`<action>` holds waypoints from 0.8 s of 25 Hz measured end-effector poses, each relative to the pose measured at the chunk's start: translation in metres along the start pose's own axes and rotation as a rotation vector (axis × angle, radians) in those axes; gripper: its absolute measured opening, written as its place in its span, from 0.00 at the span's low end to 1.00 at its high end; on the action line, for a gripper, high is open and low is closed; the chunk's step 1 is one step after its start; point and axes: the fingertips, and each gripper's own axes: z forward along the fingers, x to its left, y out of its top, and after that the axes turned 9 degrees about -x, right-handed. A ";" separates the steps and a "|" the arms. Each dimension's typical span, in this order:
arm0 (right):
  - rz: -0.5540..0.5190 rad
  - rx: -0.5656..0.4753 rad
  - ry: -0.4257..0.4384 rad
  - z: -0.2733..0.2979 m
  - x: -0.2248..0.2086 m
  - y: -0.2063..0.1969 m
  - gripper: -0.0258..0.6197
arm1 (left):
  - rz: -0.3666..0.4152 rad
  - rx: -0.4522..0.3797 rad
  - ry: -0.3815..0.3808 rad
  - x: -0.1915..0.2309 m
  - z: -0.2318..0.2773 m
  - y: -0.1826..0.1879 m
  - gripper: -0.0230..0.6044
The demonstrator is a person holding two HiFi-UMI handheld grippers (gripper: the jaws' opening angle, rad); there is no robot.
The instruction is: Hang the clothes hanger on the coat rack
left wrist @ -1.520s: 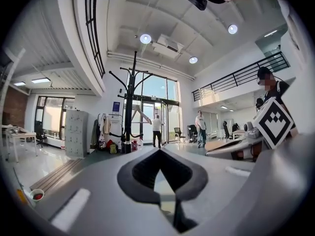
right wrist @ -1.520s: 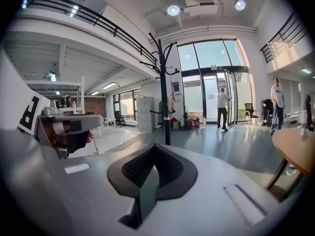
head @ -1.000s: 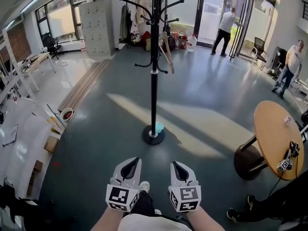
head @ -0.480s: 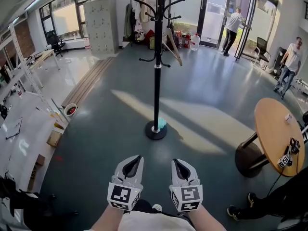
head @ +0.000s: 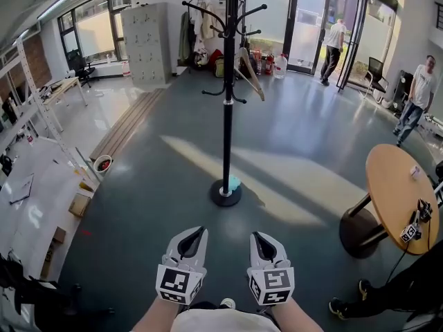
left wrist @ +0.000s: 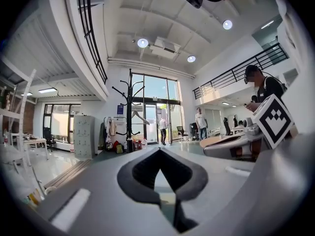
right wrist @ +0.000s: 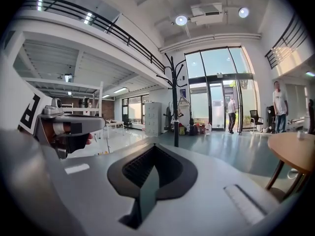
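Head view: the left gripper [head: 200,231] and the right gripper [head: 255,236] were held low, side by side, well apart from the coat rack [head: 228,116]. In each gripper view the jaws were seen closed together, with nothing gripped between them. The clothes hanger [head: 251,75] was seen hung on the rack, just beside its pole.

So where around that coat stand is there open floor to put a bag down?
Bare floor lies between the coat rack's base and the round table, and again between that base and left tongs and right tongs. It is crowded behind the rack, where bags and bottles sit by the doors, and at left round the bucket and cardboard box.
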 end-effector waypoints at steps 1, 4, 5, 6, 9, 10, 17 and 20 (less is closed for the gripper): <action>-0.002 -0.001 0.003 0.000 0.000 0.001 0.08 | -0.001 -0.001 0.000 0.000 0.000 0.001 0.04; -0.009 -0.007 0.002 -0.001 -0.003 0.004 0.08 | 0.006 -0.007 -0.001 -0.002 0.001 0.001 0.04; -0.011 -0.009 0.001 0.000 -0.003 0.005 0.08 | 0.006 -0.008 -0.001 -0.002 0.001 0.001 0.04; -0.013 -0.009 0.000 0.001 -0.003 0.006 0.08 | 0.005 -0.010 0.000 -0.001 0.000 0.001 0.04; -0.018 -0.009 0.001 0.002 -0.001 0.007 0.08 | 0.003 -0.017 0.007 0.002 -0.002 0.004 0.04; -0.018 -0.007 0.000 0.002 0.000 0.007 0.08 | 0.003 -0.019 0.010 0.002 -0.003 0.005 0.04; -0.019 -0.002 -0.005 -0.004 -0.005 0.003 0.08 | 0.002 -0.018 0.017 -0.003 -0.006 0.001 0.04; -0.024 -0.004 -0.008 -0.007 -0.007 0.006 0.08 | 0.004 -0.019 0.013 -0.008 -0.006 0.001 0.04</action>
